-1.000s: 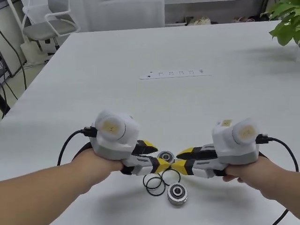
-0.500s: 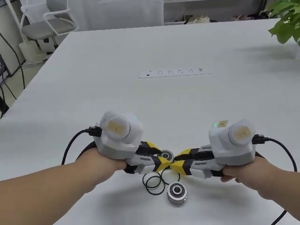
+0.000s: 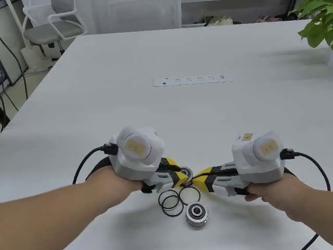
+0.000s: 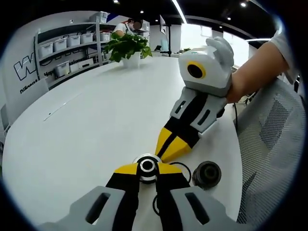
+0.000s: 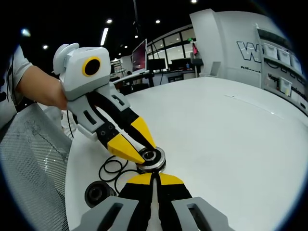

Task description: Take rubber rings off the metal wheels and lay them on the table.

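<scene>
My left gripper (image 3: 178, 175) (image 4: 147, 169) is shut on a small metal wheel (image 3: 185, 171) (image 4: 147, 165) (image 5: 153, 157), holding it just above the white table (image 3: 197, 120). My right gripper (image 3: 200, 174) (image 5: 153, 178) faces it, jaws shut, tips against the wheel's rim. I cannot tell whether a rubber ring is pinched between them. Black rubber rings (image 3: 170, 200) (image 3: 190, 195) (image 5: 112, 168) lie flat on the table below the grippers. A second metal wheel (image 3: 196, 213) (image 4: 207, 174) (image 5: 96, 193) lies beside the rings, nearer me.
A white power strip (image 3: 192, 80) lies across the middle of the table. A potted plant (image 3: 315, 23) stands at the far right corner. Black cables (image 3: 86, 161) trail from both grippers. A white chair (image 3: 49, 26) stands past the far left edge.
The left gripper has shifted a little to the right with the wheel. The two sets of yellow tips, touching half a second ago, now stand slightly apart.
</scene>
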{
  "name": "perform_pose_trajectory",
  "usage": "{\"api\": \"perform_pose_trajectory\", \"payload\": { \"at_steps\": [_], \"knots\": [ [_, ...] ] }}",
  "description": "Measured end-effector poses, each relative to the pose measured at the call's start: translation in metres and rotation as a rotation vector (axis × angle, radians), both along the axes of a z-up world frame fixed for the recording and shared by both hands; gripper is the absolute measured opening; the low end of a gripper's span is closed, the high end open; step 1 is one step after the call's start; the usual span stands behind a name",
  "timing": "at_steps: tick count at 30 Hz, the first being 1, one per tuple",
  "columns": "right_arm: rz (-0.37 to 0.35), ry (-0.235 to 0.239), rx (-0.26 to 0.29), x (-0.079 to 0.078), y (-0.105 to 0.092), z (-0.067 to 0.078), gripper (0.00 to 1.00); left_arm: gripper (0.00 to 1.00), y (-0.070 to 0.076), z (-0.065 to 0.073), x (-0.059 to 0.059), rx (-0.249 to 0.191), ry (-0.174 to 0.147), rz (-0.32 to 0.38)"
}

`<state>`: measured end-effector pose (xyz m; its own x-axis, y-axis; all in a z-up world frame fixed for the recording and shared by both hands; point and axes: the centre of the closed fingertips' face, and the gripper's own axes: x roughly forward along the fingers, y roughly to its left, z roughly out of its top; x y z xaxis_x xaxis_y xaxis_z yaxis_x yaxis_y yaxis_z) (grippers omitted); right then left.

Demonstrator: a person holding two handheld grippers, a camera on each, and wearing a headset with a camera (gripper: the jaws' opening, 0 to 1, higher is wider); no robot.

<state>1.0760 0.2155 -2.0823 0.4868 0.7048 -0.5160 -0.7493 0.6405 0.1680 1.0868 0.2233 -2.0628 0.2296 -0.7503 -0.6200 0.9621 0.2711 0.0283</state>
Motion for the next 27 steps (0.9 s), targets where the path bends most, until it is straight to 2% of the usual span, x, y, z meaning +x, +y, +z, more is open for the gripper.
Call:
{"api": "perform_pose_trajectory", "payload": {
  "at_steps": [5,6,8,11,14,22,27],
  "knots": [
    [-0.072,0.070,0.068,0.003,-0.003,0.000,0.00,0.07,0.000,0.000,0.001,0.006,-0.007,0.007],
    [-0.085,0.076,0.090,0.004,-0.003,0.002,0.00,0.07,-0.001,0.000,0.000,0.007,-0.009,0.008],
    [-0.106,0.090,0.099,0.006,-0.007,0.002,0.00,0.07,-0.001,-0.001,0.001,0.007,-0.011,0.013],
    [-0.151,0.106,0.153,0.010,-0.010,0.006,0.00,0.07,-0.001,-0.001,0.001,0.006,-0.010,0.017],
    [-0.165,0.111,0.184,0.013,-0.009,0.010,0.00,0.07,-0.001,-0.001,0.000,0.006,-0.010,0.023],
    [-0.172,0.117,0.216,0.013,-0.004,0.015,0.00,0.07,-0.001,0.000,0.000,0.009,-0.011,0.026],
    [-0.181,0.120,0.209,0.012,-0.005,0.017,0.00,0.07,-0.001,0.000,0.000,0.015,-0.014,0.029]
  ]
}}
